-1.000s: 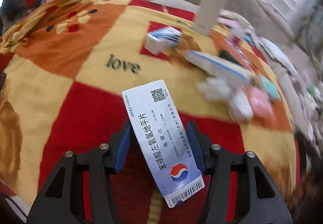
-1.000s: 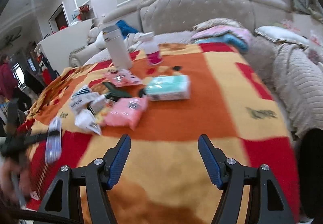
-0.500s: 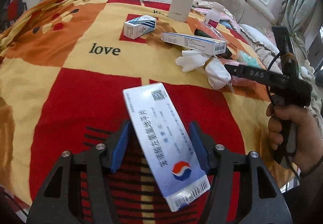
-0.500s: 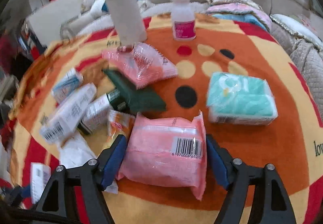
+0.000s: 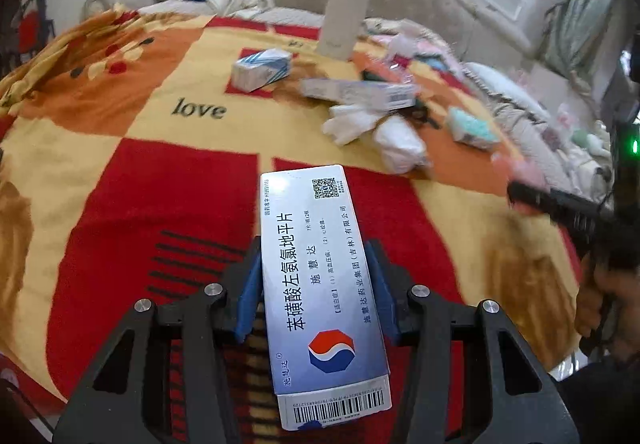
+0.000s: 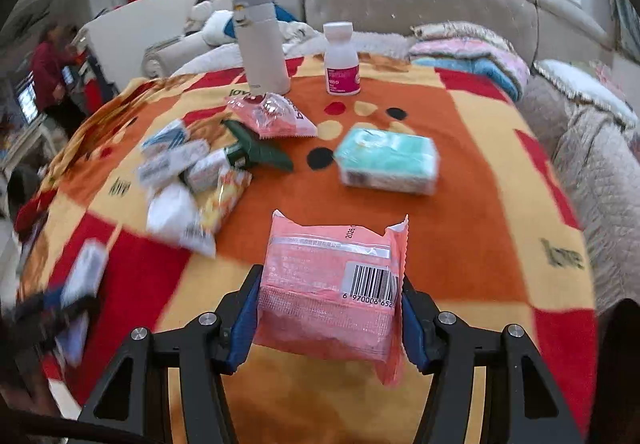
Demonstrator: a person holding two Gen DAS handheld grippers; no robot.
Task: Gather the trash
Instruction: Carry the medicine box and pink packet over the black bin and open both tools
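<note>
Your bed (image 6: 472,228), under its red, orange and yellow blanket, carries a loose heap toward its middle and left side: a teal tissue pack (image 6: 386,159), a pink snack bag (image 6: 272,113), small boxes (image 6: 176,159) and crumpled white wrappers (image 6: 172,209), with a white flask (image 6: 262,43) and a pill bottle (image 6: 341,59) upright near the headboard end.

You are mid-collection, judging by both loads. Your right hand-held gripper (image 6: 328,318) is closing on the pink packet (image 6: 332,292), its blue pads against both sides, above the bed's near edge. Your left hand-held gripper (image 5: 314,298) is closing on the long medicine box (image 5: 320,284), pinched across its width, also over the near edge.

No bin shows in either view, so your next move calls for carrying both pieces off the bed to wherever rubbish goes, keeping the soft packet from slipping.
</note>
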